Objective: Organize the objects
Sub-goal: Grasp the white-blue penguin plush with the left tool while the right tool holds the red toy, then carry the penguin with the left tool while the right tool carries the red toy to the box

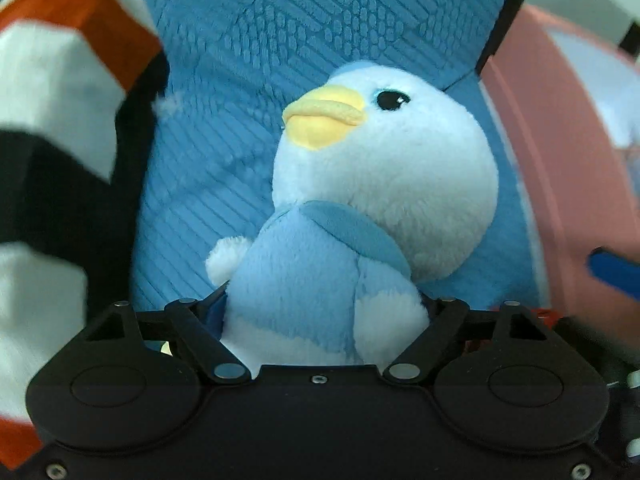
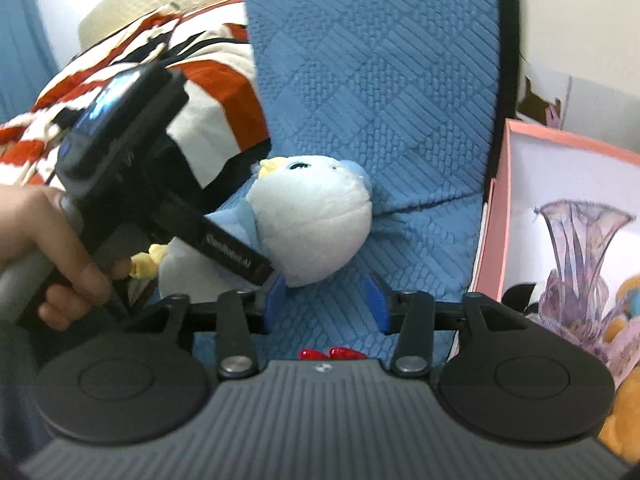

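Left hand-held gripper point(image 1: 324, 312) clamps the blue plush bird point(image 1: 360, 200). Only the right view shows the right hand-held gripper point(image 2: 326, 304) spread, empty, and the pink box point(image 2: 496, 216) holding plush toys point(image 2: 624, 420).

Two close views, shared plush bird point(image 1: 360, 208)

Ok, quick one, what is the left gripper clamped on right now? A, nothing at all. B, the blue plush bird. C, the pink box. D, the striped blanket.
B: in the left wrist view the left gripper has its fingers pressed into the body of the blue plush bird, while the right gripper stands open and empty.
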`<action>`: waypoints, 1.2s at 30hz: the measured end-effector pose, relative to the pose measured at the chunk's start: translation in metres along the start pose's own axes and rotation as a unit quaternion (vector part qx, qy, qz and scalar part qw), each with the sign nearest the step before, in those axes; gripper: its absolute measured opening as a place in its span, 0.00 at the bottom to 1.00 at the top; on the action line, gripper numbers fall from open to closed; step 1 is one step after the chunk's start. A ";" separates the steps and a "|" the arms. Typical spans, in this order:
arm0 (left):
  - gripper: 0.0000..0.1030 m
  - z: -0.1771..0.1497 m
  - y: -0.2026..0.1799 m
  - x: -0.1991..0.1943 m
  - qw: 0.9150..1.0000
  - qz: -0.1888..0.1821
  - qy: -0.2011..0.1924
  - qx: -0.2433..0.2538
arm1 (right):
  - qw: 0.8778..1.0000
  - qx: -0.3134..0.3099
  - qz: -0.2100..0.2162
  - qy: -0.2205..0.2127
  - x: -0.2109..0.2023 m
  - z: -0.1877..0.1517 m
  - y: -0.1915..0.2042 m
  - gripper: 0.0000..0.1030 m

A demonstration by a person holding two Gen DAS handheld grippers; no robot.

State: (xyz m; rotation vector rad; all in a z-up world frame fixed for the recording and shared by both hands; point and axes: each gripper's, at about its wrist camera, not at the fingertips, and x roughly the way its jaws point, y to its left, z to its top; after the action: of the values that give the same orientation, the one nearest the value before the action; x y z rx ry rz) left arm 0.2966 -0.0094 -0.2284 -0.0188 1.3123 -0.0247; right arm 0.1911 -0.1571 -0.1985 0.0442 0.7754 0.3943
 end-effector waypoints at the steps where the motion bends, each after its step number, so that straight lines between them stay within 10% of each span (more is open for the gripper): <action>1: 0.78 -0.004 0.001 -0.004 1.000 -0.010 -0.004 -0.013 | 1.000 -0.010 0.000 0.000 -0.001 -0.001 0.001 0.50; 16: 0.77 -0.040 0.020 -0.009 0.994 -0.064 -0.035 -0.078 | 0.985 -0.131 0.016 0.109 0.019 -0.016 0.015 0.51; 24: 0.77 -0.041 0.023 -0.007 0.993 -0.080 -0.034 -0.084 | 0.969 -0.187 -0.005 0.162 0.037 -0.014 0.036 0.69; 36: 0.77 -0.041 0.026 -0.008 0.991 -0.088 -0.043 -0.093 | 0.945 -0.222 -0.035 0.238 0.067 -0.019 0.031 0.60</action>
State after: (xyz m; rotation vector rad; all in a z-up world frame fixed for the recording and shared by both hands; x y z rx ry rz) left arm 0.2546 0.0165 -0.2318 -0.2916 1.2203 -0.0503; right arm 0.2110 -0.1059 -0.2518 -0.5185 1.1435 0.5119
